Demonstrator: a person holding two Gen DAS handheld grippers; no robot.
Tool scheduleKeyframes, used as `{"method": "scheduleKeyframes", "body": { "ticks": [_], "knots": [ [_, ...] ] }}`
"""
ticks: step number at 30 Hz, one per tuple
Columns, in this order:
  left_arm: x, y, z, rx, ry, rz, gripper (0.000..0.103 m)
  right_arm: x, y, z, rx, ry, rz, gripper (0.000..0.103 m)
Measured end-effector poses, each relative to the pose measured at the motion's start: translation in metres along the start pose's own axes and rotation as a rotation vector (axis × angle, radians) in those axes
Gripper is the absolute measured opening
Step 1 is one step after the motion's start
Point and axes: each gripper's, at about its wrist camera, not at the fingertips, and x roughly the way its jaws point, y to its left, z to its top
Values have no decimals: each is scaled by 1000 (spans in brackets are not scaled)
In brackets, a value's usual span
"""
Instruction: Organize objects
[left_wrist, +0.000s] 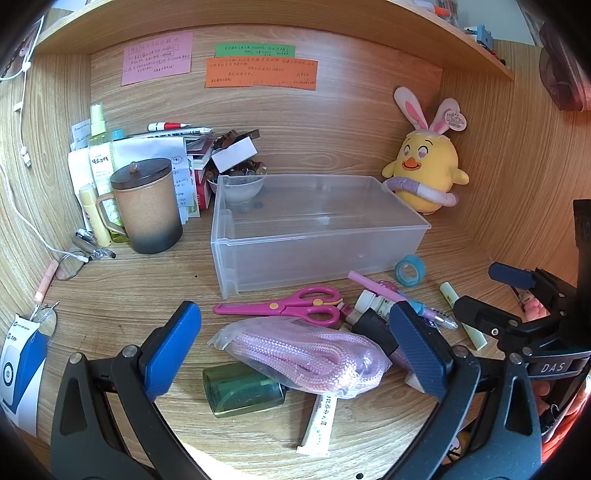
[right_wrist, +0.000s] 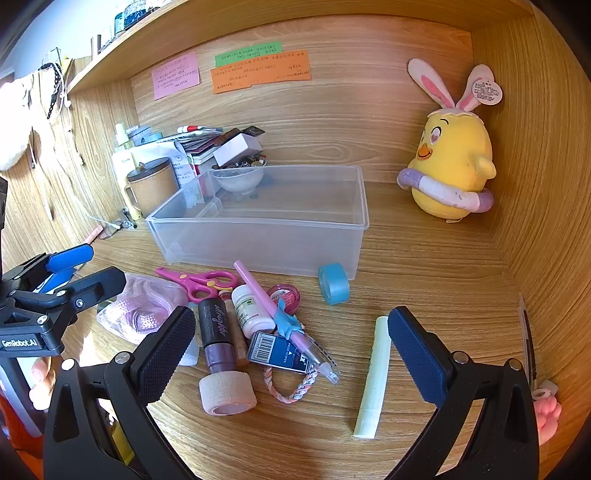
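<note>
A clear plastic bin stands on the desk. Before it lies a clutter: pink scissors, a bagged pink rope, a green bottle, a white tube, blue tape roll, a pale green stick, a pink dolphin pen, a white pill bottle, a bandage roll. My left gripper is open above the rope bag. My right gripper is open over the pen and blue card box.
A brown lidded mug, bottles and papers crowd the back left. A yellow plush chick sits in the back right corner. Glasses and a cable lie at the left. Wooden walls close in on both sides.
</note>
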Motion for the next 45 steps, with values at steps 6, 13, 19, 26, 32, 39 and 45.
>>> {"method": "scheduleKeyframes", "body": {
  "ticks": [6,13,19,26,32,39,45],
  "knots": [
    [0,-2,-1,0,3,-3,103,0,1,0,-2,3,0,103],
    [-1,0,-2,-9,3,-8,103,-1,4,2,-6,-2,0,103],
    [-1,2,-2,-13,3,-11,103,-1,4,2,-5,-3,2,103],
    [-1,2,-2,-14,4,-10,103,-1,2,3,0,-4,5,103],
    [-2,7,-2,-19,9,-5,103,-1,-3,3,25,8,22,103],
    [-9,13,-6,-24,-14,0,103,-1,-9,0,34,-6,0,103],
    [-16,31,-10,-42,-5,16,91,-10,-9,-2,5,-47,-51,102]
  ]
}}
